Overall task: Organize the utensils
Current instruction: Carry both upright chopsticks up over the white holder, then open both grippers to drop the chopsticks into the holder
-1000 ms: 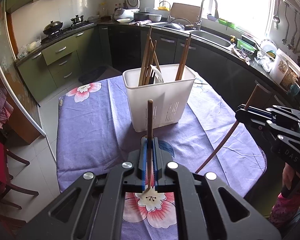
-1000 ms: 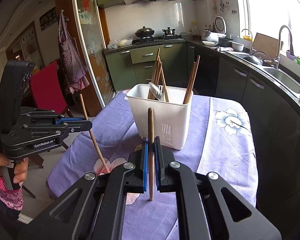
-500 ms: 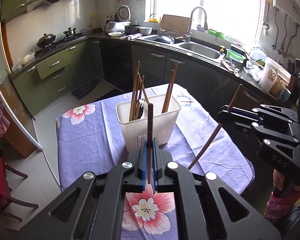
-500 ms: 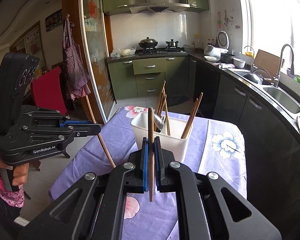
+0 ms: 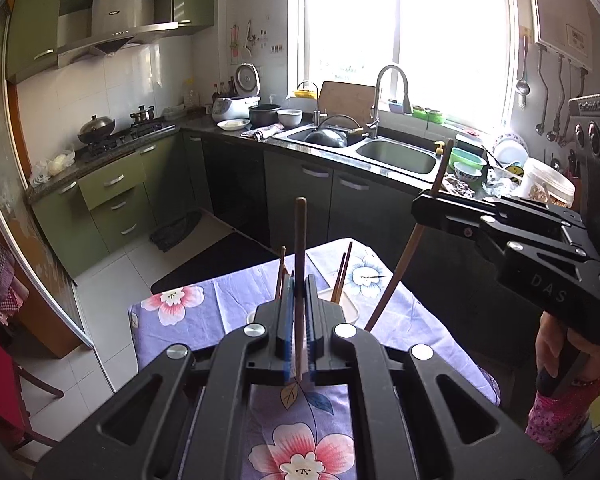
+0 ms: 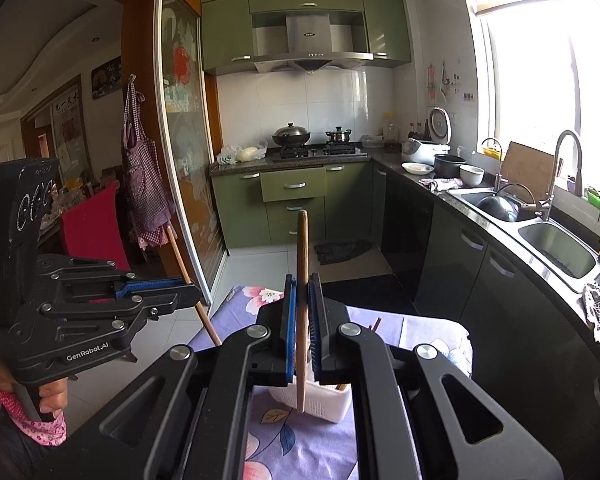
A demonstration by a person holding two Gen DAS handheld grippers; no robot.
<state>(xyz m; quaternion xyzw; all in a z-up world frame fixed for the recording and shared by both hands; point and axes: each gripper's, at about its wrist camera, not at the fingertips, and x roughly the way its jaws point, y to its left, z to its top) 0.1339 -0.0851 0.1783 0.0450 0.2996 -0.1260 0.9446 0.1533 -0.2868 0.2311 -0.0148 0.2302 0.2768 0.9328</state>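
My left gripper (image 5: 299,320) is shut on a brown wooden chopstick (image 5: 299,240) held upright. It also shows in the right wrist view (image 6: 188,292), high at the left. My right gripper (image 6: 302,320) is shut on a second wooden chopstick (image 6: 302,248), also upright; it shows in the left wrist view (image 5: 420,204) at the right. The white plastic utensil holder (image 6: 316,400) stands on the table below both grippers, mostly hidden behind the jaws. Several chopsticks (image 5: 342,272) stick up out of it.
The table has a purple flowered cloth (image 5: 204,312). Dark kitchen cabinets and a steel sink (image 5: 396,156) run along the far side and right. A red chair (image 6: 94,228) stands at the left, by a glass sliding door (image 6: 188,184).
Both grippers have risen well above the table with their chopsticks. The utensil holder has dropped low in both views and is now mostly hidden behind the jaws.
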